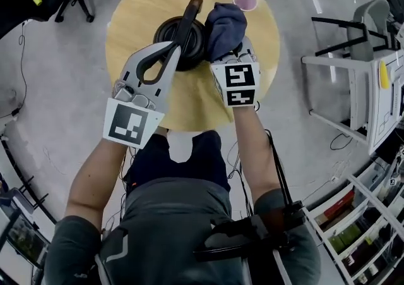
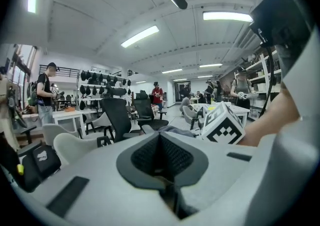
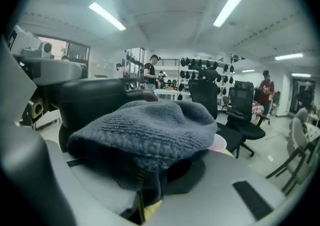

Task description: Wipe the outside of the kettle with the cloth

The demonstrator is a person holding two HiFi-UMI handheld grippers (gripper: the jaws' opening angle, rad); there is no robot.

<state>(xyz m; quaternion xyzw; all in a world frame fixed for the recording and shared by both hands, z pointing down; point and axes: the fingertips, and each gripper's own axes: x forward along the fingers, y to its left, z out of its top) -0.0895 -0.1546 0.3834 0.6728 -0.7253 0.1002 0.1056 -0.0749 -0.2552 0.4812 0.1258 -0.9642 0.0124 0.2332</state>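
Nearest to the person, the two marker cubes sit on the grippers, above the near edge of the round wooden table [image 1: 189, 103]. The left gripper [image 1: 175, 51] has its jaws closed together, the dark pads meeting, and nothing is seen between them; its tip lies at the near end of the kettle's handle [image 1: 189, 18], but I cannot tell if it touches it. The right gripper [image 1: 235, 56] is closed on the cloth [image 1: 225, 24], a thick grey-blue knitted piece that bulges over the jaws and hides their tips. The kettle [image 1: 163, 31] stands near the middle of the table, between the two grippers. It is black, with a round, low body and a long dark handle that goes over its top and becomes brownish at the far end. The cloth lies at the kettle's right side and overlaps its edge from above. Further back, a small pink cup [image 1: 245, 0] stands near the far rim of the table, just beyond the cloth.
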